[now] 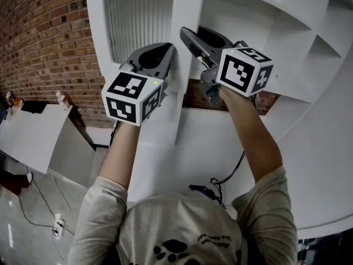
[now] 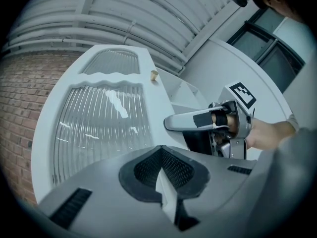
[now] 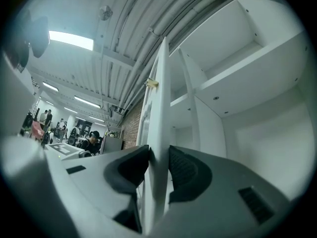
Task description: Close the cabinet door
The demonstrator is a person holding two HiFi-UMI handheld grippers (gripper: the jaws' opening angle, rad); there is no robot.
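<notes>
Left gripper (image 2: 163,175) jaws are clamped on the free edge of the cabinet door (image 2: 106,118). Right gripper (image 3: 158,162) jaws pinch that same edge just beside. No legible writing. The door stands ajar from the white cabinet (image 3: 257,83), long axis upright, with 1 small knob (image 3: 152,83) higher up. A brick wall (image 1: 44,43) lies beyond the door.
</notes>
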